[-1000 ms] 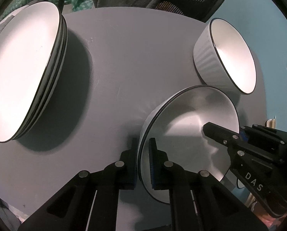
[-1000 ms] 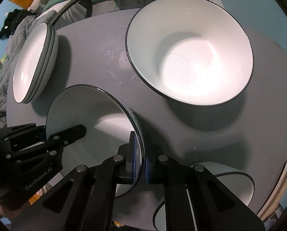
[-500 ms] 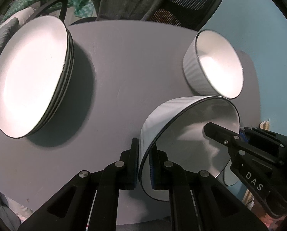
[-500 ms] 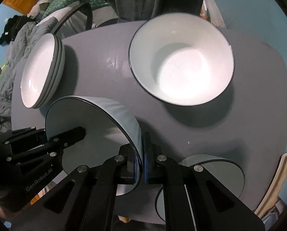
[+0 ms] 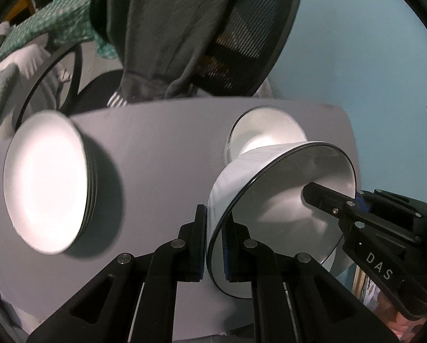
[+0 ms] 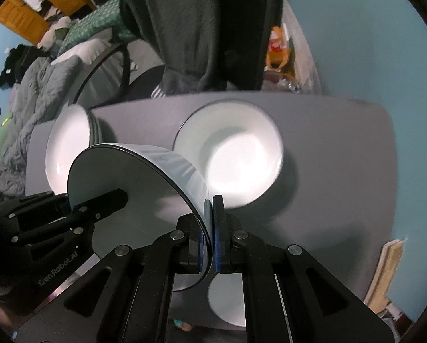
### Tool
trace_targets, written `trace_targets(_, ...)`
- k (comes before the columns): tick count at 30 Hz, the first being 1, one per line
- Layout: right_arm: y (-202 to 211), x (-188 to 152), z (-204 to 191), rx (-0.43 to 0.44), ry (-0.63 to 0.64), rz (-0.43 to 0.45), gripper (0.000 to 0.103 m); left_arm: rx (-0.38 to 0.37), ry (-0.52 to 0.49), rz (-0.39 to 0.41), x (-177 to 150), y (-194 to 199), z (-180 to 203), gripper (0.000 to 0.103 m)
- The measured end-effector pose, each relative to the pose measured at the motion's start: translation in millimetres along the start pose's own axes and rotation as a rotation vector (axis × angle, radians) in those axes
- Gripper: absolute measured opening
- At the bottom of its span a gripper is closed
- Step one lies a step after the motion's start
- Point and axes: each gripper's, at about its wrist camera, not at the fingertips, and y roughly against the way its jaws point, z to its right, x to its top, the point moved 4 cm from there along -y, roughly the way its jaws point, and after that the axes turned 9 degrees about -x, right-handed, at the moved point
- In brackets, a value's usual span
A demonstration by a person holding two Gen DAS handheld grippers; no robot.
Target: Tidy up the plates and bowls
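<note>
Both grippers hold one white bowl with a dark rim (image 5: 273, 200) (image 6: 133, 197) lifted above the grey table (image 5: 162, 143). My left gripper (image 5: 214, 234) is shut on its left rim; my right gripper (image 6: 210, 228) is shut on its right rim. Each gripper shows in the other's view. A second white bowl (image 5: 267, 131) (image 6: 236, 154) stands on the table behind the held one. A stack of white plates (image 5: 47, 183) (image 6: 70, 143) sits at the table's left.
Another white dish (image 6: 227, 300) lies near the table's front edge below my right gripper. An office chair with a dark garment (image 5: 190, 28) stands behind the table. A bed with bedding (image 6: 27, 91) is at far left, a blue wall at right.
Both grippers have risen and tilted back with the bowl. The table, plates and second bowl now look farther and lower, and the chair fills the upper view.
</note>
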Motion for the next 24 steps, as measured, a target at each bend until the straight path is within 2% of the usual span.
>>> trace_targets(7, 2, 22, 24, -0.014, -0.046, 0.012, 0.006, 0.002, -0.041, 0.006, 24, -7, 13, 0.009)
trace_targets(13, -6, 36, 44, -0.020, -0.068, -0.011, 0.006, 0.009, -0.051, -0.022, 44, -25, 19, 0.009)
trace_targets(24, -34, 37, 60, 0.001, -0.113, -0.097, 0.006, 0.048, -0.050, -0.077, 49, -49, 18, 0.009)
